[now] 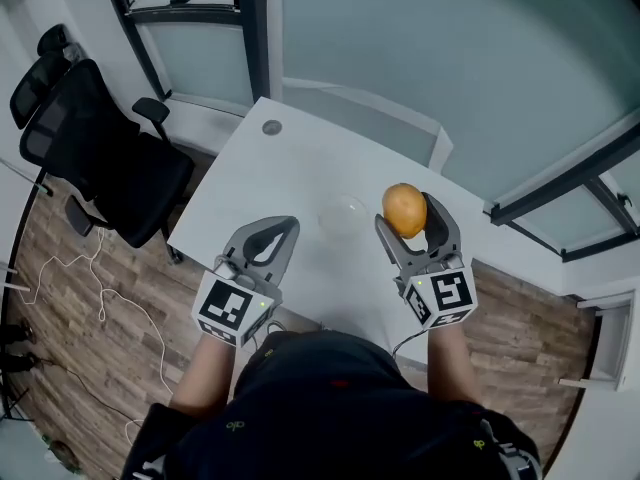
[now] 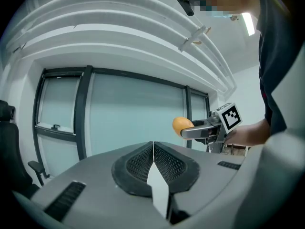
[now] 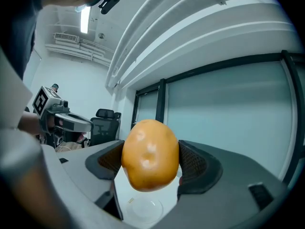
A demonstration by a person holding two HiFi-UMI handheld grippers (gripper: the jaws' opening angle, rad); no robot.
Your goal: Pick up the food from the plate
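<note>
My right gripper (image 1: 409, 220) is shut on an orange-yellow potato-like food (image 1: 404, 209), lifted above the white table (image 1: 270, 183). Up close in the right gripper view the food (image 3: 150, 155) fills the gap between the jaws of the right gripper (image 3: 150, 163), and a clear glass plate (image 3: 144, 206) lies on the table below it. That plate (image 1: 343, 211) shows faintly in the head view, left of the food. My left gripper (image 1: 281, 226) is shut with nothing in it, to the left over the table; its pads meet in the left gripper view (image 2: 153, 159).
A black office chair (image 1: 100, 153) stands left of the table. Glass partition walls with dark frames (image 1: 250, 28) run behind it. A round grey cap (image 1: 271, 127) sits in the table's far corner. White cables (image 1: 100, 298) trail over the wooden floor at left.
</note>
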